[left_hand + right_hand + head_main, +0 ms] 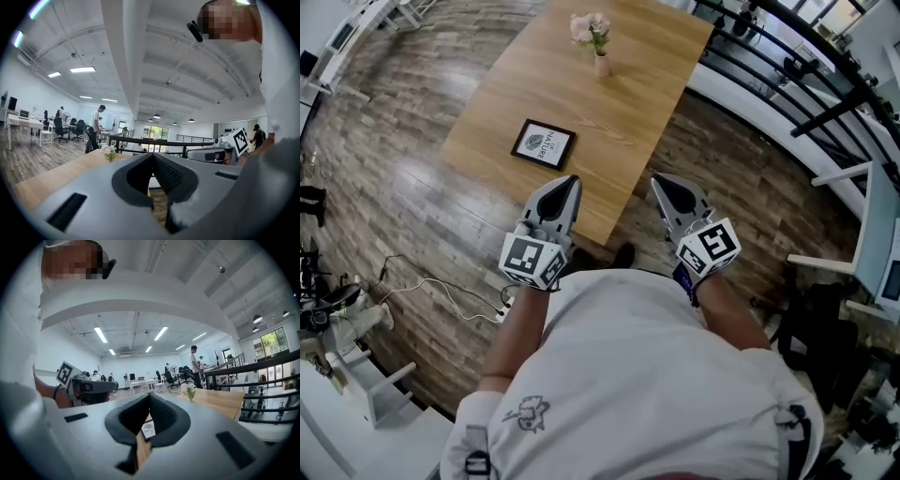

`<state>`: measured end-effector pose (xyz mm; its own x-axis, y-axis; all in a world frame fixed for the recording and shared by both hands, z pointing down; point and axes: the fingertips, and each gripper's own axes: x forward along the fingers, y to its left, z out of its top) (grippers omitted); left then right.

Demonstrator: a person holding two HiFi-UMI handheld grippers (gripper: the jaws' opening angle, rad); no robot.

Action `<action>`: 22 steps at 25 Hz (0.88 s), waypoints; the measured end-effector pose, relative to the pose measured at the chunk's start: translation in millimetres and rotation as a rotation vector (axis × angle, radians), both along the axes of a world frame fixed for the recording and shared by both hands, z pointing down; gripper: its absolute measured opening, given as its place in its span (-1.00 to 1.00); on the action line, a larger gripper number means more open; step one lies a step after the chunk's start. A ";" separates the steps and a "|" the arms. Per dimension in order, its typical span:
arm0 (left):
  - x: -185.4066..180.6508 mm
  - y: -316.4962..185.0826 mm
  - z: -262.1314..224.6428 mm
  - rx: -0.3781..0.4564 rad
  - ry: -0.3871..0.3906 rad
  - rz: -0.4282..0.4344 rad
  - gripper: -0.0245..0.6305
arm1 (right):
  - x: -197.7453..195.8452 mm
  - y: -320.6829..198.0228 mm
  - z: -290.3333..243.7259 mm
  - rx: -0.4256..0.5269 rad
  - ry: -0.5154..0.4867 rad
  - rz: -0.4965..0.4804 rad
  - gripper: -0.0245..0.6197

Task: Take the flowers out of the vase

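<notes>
Seeing the flowers [591, 28] standing upright in a small vase [601, 65] toward the far end of the counter [628, 112], well apart from both claws. Holding the left claw [571, 180] and the right claw [657, 181] side by side near the close counter edge, each with jaws pressed together and gripping nothing.

Judging the blooms as light, soft and easily bruised, the stems as thin and bendy; favouring a gentle pinch on the stems just above the vase mouth. Expecting the vase to be light and tippy, probably needing steadying with the other claw while lifting straight up.

Noting plenty of bare wood around the vase, a framed card [543, 144] lying nearer, and a railing [787, 66] running beyond the counter's right side.
</notes>
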<state>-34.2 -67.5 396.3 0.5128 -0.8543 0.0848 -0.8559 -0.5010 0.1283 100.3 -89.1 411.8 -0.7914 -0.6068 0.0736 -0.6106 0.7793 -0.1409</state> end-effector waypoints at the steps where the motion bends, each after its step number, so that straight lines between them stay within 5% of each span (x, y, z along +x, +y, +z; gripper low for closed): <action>1: 1.1 -2.9 0.1 -0.001 0.001 0.003 -0.91 | -0.1 -2.6 0.3 -0.003 -0.001 -0.002 -0.91; 22: -11.7 -96.7 9.6 -0.031 0.002 0.127 -0.91 | -28.0 -88.5 8.9 -0.038 0.025 0.092 -0.87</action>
